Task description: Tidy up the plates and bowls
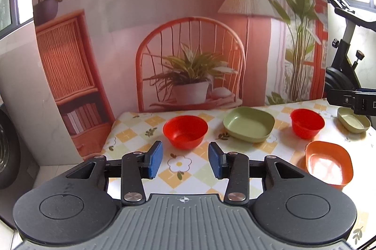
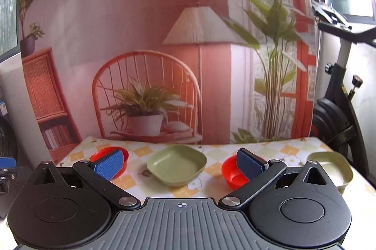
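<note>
Left wrist view: left gripper and right gripper hover level above table, fingers apart

In the right wrist view, our right claw's blue pads cover part of each red bowl: the left red bowl at lower left and the right red bowl at lower centre-right. The small green dish at lower right sits half behind the claw's arm. In the left wrist view, the orange dish is washed out by glare inside.
</note>
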